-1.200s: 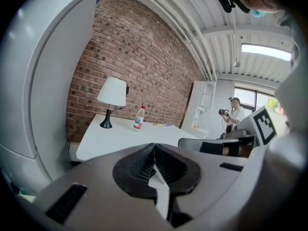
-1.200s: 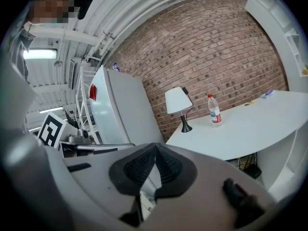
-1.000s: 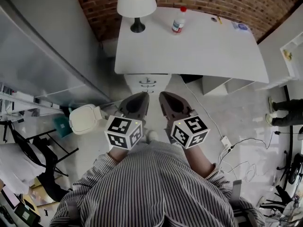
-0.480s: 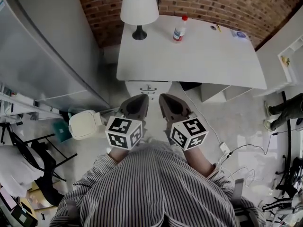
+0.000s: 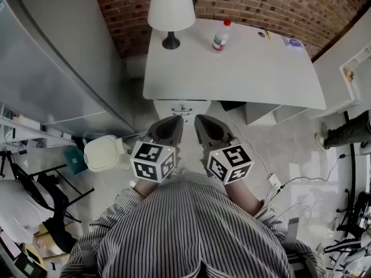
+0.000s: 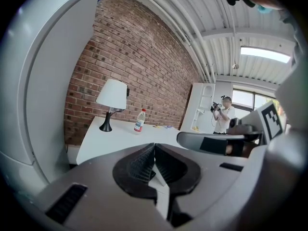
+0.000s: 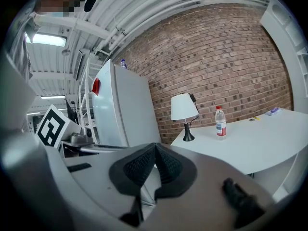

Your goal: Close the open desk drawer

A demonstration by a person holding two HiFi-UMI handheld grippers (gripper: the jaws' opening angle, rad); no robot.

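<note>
The white desk (image 5: 243,68) stands against the brick wall. A white drawer unit (image 5: 181,105) with dark handles juts out from under its front edge; how far a drawer is open I cannot tell. My left gripper (image 5: 172,121) and right gripper (image 5: 203,121) hang side by side just short of that unit, apart from it. Both are shut with nothing held. In the left gripper view the jaws of the left gripper (image 6: 154,151) meet, with the desk (image 6: 120,141) beyond. The right gripper (image 7: 155,151) is likewise shut in its own view, the desk (image 7: 250,146) ahead to its right.
A white lamp (image 5: 170,9) and a plastic bottle (image 5: 219,35) stand on the desk's far side. A tall grey fridge (image 5: 52,80) fills the left. A white bin (image 5: 104,152) sits on the floor left, cables and a power strip (image 5: 273,182) right. A person's legs (image 5: 343,133) show at the right edge.
The head view has shifted a little, so the desk sits slightly higher in frame. Both grippers stay shut and side by side, almost where they were.
</note>
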